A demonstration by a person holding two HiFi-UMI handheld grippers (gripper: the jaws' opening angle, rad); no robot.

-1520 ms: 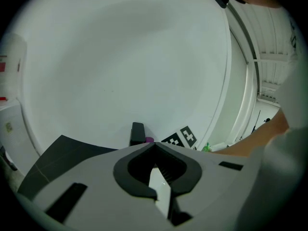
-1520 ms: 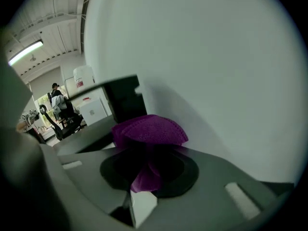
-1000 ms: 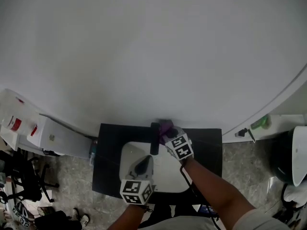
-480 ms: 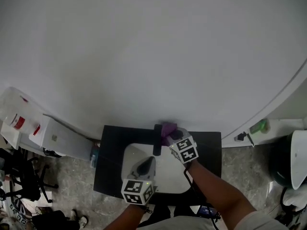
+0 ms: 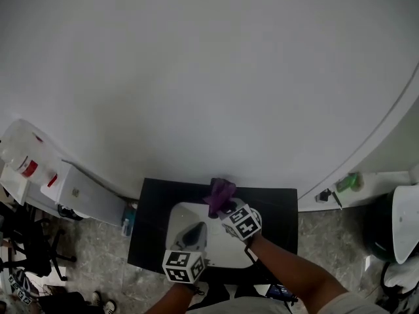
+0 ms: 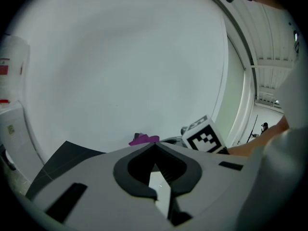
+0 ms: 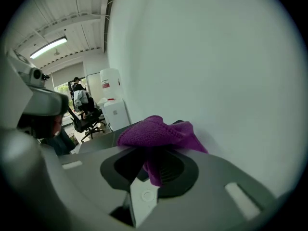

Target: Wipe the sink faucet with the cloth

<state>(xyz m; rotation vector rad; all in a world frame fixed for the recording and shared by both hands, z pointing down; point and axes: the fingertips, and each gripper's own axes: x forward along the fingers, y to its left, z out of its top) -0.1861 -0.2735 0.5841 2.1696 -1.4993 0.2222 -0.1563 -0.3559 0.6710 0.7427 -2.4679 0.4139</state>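
Note:
In the head view a purple cloth [image 5: 219, 193] lies bunched over the back edge of the white sink [image 5: 177, 216], where the black faucet stands; the faucet is almost wholly hidden under it. My right gripper [image 5: 226, 208] is shut on the purple cloth [image 7: 156, 131], which spills out over its jaws in the right gripper view [image 7: 154, 153]. My left gripper [image 5: 194, 231] hovers over the basin's front left, shut and empty. Its closed tips [image 6: 154, 146] point at the cloth [image 6: 143, 139] and the right gripper's marker cube [image 6: 204, 136].
The sink sits in a black counter [image 5: 149, 231] against a plain white wall. A white water dispenser [image 5: 72, 188] with a bottle [image 5: 23, 156] stands to the left, and office chairs [image 5: 26, 250] beyond it. A white ledge with a green object [image 5: 351, 181] runs at the right.
My right gripper has carried the cloth left from beside the faucet onto it, and the black spout no longer shows. The left gripper has barely moved.

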